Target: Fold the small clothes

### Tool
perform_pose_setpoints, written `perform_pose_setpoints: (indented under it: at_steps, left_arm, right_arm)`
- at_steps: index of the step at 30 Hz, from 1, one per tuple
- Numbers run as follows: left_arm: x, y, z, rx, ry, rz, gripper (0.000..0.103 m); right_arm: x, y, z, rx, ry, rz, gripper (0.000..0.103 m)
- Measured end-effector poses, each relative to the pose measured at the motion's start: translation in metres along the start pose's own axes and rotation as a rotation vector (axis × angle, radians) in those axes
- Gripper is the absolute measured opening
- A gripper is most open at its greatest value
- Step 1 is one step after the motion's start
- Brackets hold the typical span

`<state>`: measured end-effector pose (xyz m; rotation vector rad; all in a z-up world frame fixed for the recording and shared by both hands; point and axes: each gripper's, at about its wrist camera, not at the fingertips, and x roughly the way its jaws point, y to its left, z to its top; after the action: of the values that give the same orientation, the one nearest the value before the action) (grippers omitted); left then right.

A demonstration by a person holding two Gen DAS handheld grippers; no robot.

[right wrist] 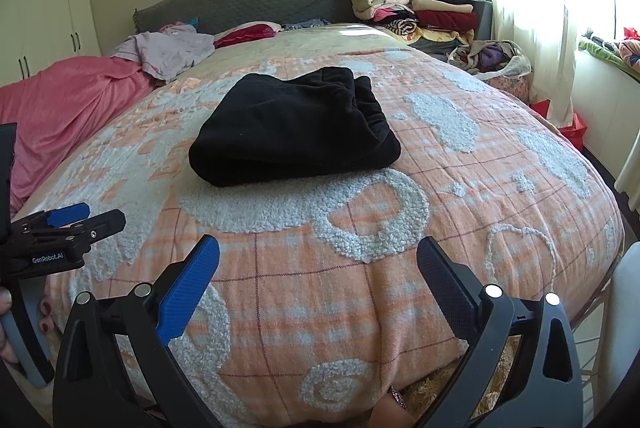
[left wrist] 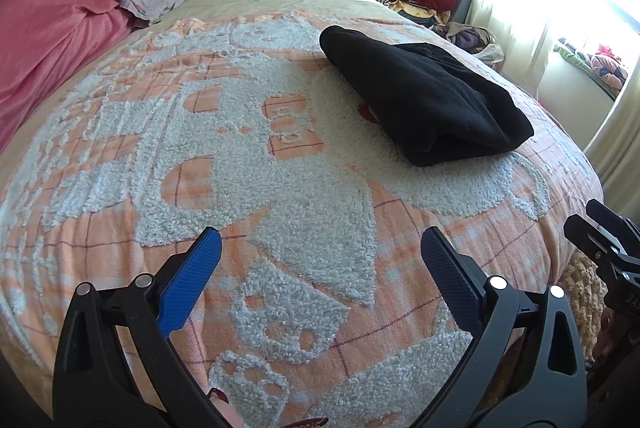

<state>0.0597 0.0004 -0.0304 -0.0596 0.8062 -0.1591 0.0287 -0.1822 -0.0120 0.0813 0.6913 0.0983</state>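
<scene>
The left claw point(left wrist: 318, 248) hangs low over the near end of the bed, its blue-padded fingers spread wide with nothing between them, and the right claw point(right wrist: 318, 256) hovers beside it in the same spread, empty stance. The black garment point(right wrist: 296, 127) lies folded into a thick bundle on the orange-and-white blanket point(right wrist: 400, 268), well apart from both claws. Beyond it, a pink sheet point(right wrist: 72, 107) is heaped at the left, and a stack of folded clothes point(right wrist: 416, 7) stands by the headboard.
</scene>
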Motion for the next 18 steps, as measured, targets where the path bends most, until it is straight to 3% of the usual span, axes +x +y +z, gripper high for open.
perform_pose_setpoints:
  at_steps: [18]
  left_arm:
    - [-0.0011, 0.0027, 0.0003, -0.004, 0.000, 0.007, 0.093]
  right_arm:
    - [-0.0001, -0.0003, -0.0003, 0.000, 0.000, -0.002, 0.098]
